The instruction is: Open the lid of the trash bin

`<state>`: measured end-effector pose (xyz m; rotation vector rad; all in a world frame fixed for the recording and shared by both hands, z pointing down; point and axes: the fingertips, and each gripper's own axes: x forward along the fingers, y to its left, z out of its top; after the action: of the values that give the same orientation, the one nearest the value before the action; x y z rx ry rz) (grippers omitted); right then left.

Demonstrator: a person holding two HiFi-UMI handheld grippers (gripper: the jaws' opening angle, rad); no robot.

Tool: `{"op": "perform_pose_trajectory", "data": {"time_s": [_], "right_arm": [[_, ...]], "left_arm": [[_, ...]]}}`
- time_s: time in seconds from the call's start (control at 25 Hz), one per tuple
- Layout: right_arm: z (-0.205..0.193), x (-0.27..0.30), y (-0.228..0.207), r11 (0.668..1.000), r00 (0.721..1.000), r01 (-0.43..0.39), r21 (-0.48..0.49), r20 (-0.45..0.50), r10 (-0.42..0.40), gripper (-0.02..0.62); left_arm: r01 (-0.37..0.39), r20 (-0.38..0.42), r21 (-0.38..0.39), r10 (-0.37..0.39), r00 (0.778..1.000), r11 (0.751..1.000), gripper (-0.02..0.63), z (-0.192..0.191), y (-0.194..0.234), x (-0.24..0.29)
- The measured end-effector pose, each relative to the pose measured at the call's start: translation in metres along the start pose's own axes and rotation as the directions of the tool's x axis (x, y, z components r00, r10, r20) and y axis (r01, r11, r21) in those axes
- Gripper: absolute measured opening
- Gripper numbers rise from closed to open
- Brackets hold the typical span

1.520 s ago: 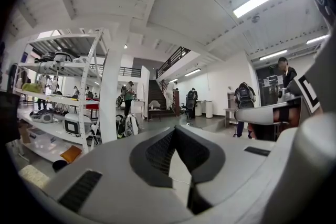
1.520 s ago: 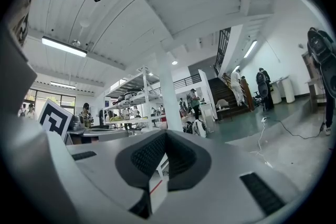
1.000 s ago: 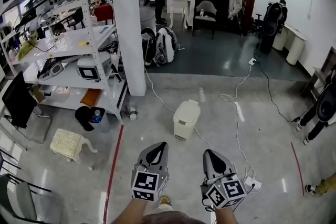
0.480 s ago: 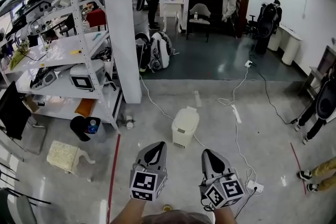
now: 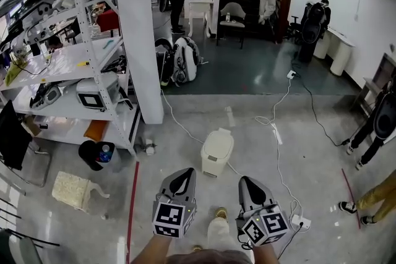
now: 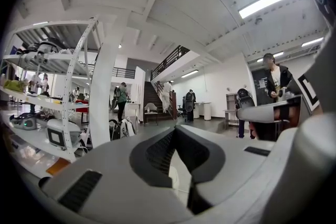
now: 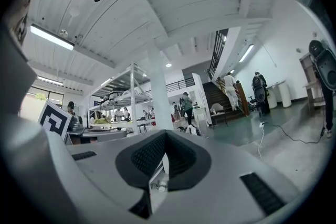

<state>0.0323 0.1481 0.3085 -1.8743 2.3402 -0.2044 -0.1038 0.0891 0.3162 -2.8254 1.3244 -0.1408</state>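
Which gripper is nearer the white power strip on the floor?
Right. The right gripper hangs just left of the power strip; the left gripper is farther left, past the right one.

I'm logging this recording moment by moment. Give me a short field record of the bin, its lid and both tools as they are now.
bin: cream trash bin, upright on the floor, ahead of both tools
lid: lid down, not yet opened
left tool: left tool, jaws together, holding nothing, apart from the bin
right tool: right tool, jaws together, holding nothing, apart from the bin
nearby: white pillar farther off, to the bin's left
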Motion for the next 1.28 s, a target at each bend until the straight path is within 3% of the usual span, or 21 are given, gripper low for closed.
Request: {"op": "perform_pose_trajectory", "data": {"time_s": [0.8, 1.28], "right_arm": [[-0.004, 0.105, -0.062, 1.0, 1.0, 0.004, 0.003, -0.019, -0.004, 0.034], [0.016, 0.203, -0.131, 1.0, 0.999, -0.027, -0.007, -0.031, 0.027, 0.034]], "left_arm": [[0.008, -0.025, -0.006, -0.009, 1.0, 1.0, -0.005, -0.012, 0.042, 0.11], [-0.016, -0.032, 0.0, 0.016, 0.999, 1.0, -0.005, 0.0, 0.074, 0.221]]}}
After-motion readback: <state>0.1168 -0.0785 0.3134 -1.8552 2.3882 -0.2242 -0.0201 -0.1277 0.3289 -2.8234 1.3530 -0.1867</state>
